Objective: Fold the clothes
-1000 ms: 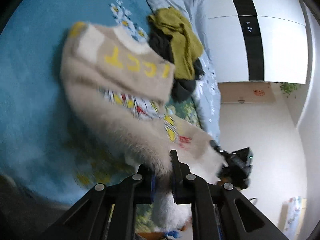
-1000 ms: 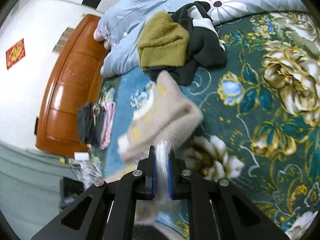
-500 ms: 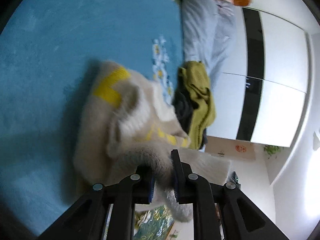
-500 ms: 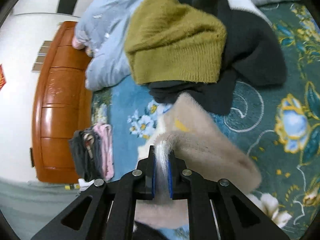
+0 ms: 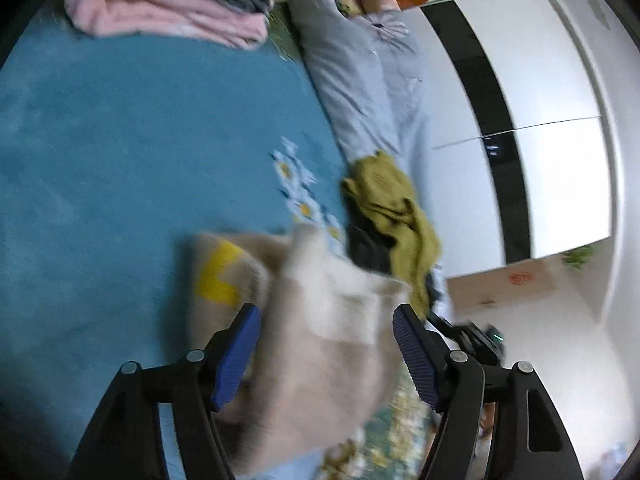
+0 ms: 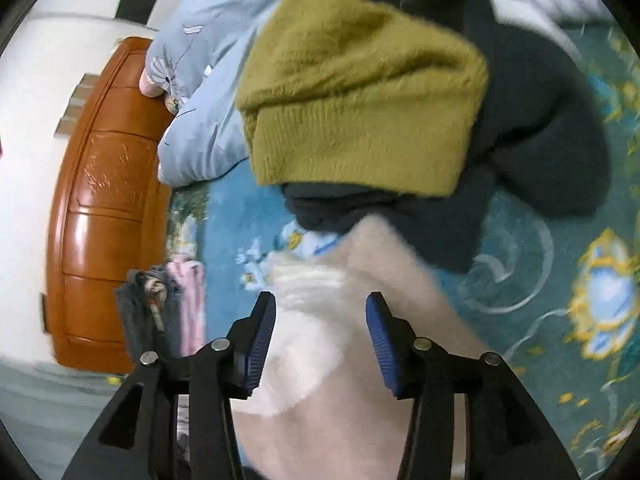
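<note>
A fluffy beige sweater (image 5: 320, 328) with yellow markings lies folded on the teal bedspread (image 5: 120, 152). My left gripper (image 5: 326, 348) is open, its blue pads on either side of the sweater without gripping it. In the right wrist view the same sweater (image 6: 348, 352) lies between the open jaws of my right gripper (image 6: 320, 336). Just beyond it sits a pile of an olive sweater (image 6: 360, 100) on dark garments (image 6: 540, 128).
A stack of folded pink and grey clothes (image 5: 172, 4) lies at the far side near the wooden headboard (image 6: 100, 200); it also shows in the right wrist view (image 6: 168, 308). A grey-blue duvet (image 5: 368, 80) runs along the bed. White wardrobe doors (image 5: 560, 120) stand beyond.
Both grippers were shut on the beige sweater and carried it forward over itself. Now both have opened and the sweater lies released on the bed.
</note>
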A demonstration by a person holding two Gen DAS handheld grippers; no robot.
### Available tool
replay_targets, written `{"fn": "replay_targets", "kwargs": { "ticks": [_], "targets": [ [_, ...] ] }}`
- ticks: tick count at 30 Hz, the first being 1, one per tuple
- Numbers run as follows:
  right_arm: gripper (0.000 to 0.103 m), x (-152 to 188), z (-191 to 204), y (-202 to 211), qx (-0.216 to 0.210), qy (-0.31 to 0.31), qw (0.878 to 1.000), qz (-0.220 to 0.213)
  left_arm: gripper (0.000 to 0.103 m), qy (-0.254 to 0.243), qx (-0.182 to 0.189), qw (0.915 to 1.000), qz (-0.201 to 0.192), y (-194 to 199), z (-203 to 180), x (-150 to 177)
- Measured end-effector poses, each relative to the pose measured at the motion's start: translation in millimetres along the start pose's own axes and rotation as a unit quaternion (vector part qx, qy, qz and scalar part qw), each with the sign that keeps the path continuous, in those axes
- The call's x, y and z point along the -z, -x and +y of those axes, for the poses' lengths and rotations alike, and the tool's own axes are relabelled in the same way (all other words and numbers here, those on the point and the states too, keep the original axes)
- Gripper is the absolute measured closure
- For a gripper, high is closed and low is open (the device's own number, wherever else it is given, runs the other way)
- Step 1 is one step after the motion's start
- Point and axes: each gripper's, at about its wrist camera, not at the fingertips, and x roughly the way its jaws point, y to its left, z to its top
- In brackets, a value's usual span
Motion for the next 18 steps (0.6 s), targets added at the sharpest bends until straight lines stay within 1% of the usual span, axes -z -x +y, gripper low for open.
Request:
{"fn": "replay_targets", "kwargs": {
  "ticks": [2, 3, 5, 6, 8, 9, 10, 11, 12, 13, 14, 15, 16, 18],
  "targets": [
    [0.050, 6.0, -9.3, 2.6, 0.024, 0.009, 1.000, -0.006, 0.030, -0.023, -0.041, 0.9989, 0.006, -11.2, -5.1, 1.1],
    [0.050, 10.3, -16.9, -0.9, 0.037, 0.004, 0.999, 0.001, 0.030, -0.041, -0.056, 0.9974, 0.016, -17.7, -10.3, 2.4],
    [0.050, 16.4, -31.0, -8.7, 0.058, -0.004, 0.998, 0.010, 0.030, -0.093, -0.078, 0.9921, 0.034, -31.2, -24.9, 6.9],
    [0.050, 18.8, -36.4, -12.0, 0.066, -0.006, 0.998, 0.011, 0.030, -0.107, -0.080, 0.9900, 0.043, -36.8, -29.6, 9.0],
    [0.050, 18.0, -37.0, -14.2, 0.065, -0.003, 0.998, 0.005, 0.032, -0.108, -0.076, 0.9890, 0.066, -49.2, -29.1, 10.2],
    [0.050, 17.1, -34.0, -14.7, 0.065, 0.003, 0.998, 0.003, 0.040, -0.107, -0.073, 0.9884, 0.078, -55.6, -28.3, 10.5],
    [0.051, 16.2, -28.1, -15.4, 0.067, 0.016, 0.998, 0.001, 0.047, -0.106, -0.073, 0.9883, 0.082, -57.1, -26.9, 11.1],
    [0.052, 16.2, -20.4, -15.4, 0.077, 0.036, 0.996, -0.003, 0.059, -0.105, -0.076, 0.9883, 0.080, -57.0, -25.9, 10.9],
    [0.057, 18.2, -13.1, -15.8, 0.091, 0.055, 0.994, -0.004, 0.067, -0.102, -0.072, 0.9892, 0.077, -56.1, -25.2, 10.4],
    [0.062, 20.3, -5.8, -16.2, 0.105, 0.075, 0.992, -0.005, 0.073, -0.099, -0.064, 0.9904, 0.073, -54.8, -24.6, 9.8],
    [0.065, 23.8, -0.8, -15.8, 0.120, 0.094, 0.988, -0.007, 0.085, -0.093, -0.057, 0.9915, 0.070, -53.2, -23.3, 9.3],
    [0.070, 27.3, 4.3, -15.4, 0.134, 0.113, 0.984, -0.009, 0.088, -0.087, -0.052, 0.9925, 0.068, -51.6, -21.8, 8.7],
    [0.073, 31.8, 7.1, -13.6, 0.141, 0.127, 0.982, -0.014, 0.089, -0.081, -0.046, 0.9936, 0.064, -49.6, -20.4, 7.8],
    [0.078, 35.9, 4.1, -8.9, 0.135, 0.133, 0.982, -0.021, 0.090, -0.070, -0.032, 0.9956, 0.053, -44.3, -17.9, 5.2]
  ]
}}
